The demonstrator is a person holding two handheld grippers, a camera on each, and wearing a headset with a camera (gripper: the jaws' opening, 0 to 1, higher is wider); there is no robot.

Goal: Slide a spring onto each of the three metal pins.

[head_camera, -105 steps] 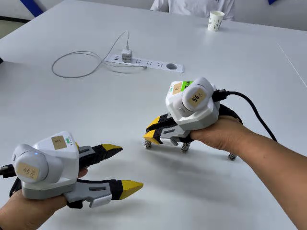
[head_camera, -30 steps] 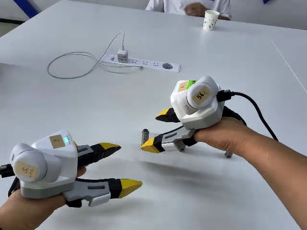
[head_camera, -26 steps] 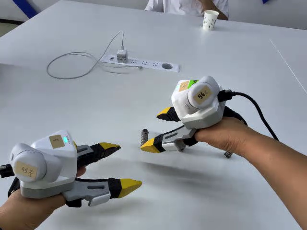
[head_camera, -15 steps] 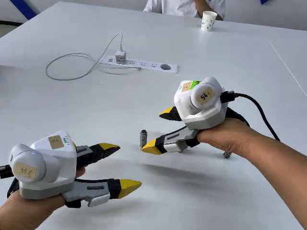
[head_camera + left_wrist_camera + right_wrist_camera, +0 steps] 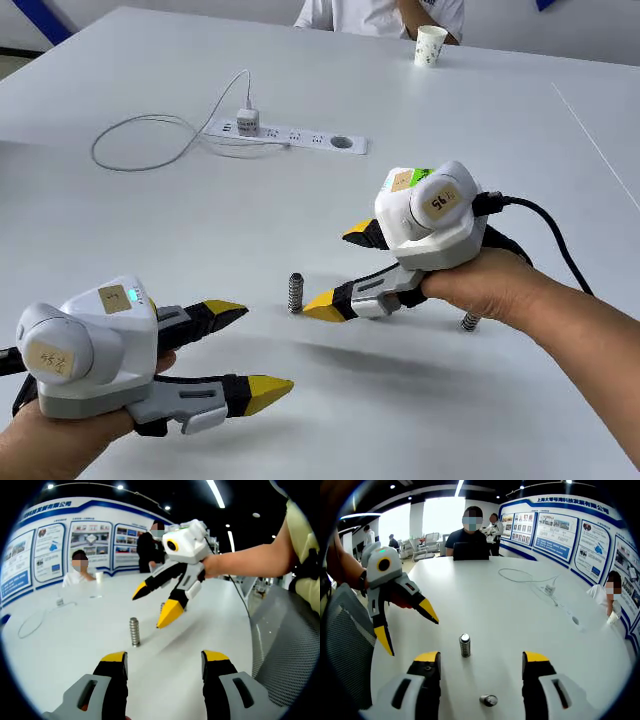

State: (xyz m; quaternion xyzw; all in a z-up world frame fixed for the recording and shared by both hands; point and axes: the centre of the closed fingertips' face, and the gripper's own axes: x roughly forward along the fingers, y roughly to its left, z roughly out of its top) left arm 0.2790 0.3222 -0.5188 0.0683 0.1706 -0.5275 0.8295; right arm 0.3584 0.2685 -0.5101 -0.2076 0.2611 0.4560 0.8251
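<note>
Right gripper (image 5: 330, 270) hovers just beside the spring-covered pin (image 5: 295, 292), jaws wide and empty, seemingly freed for the next; left gripper (image 5: 266, 347) idles near the pin, likewise wide, empty.

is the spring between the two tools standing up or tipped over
Upright: the spring stands on end on the table, coils stacked vertically, touching nothing else.

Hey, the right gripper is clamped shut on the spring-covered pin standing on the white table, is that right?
No. The right gripper is open, not clamped shut; the spring-covered pin stands free on the white table ahead of its jaws, as the right gripper view shows.
</note>
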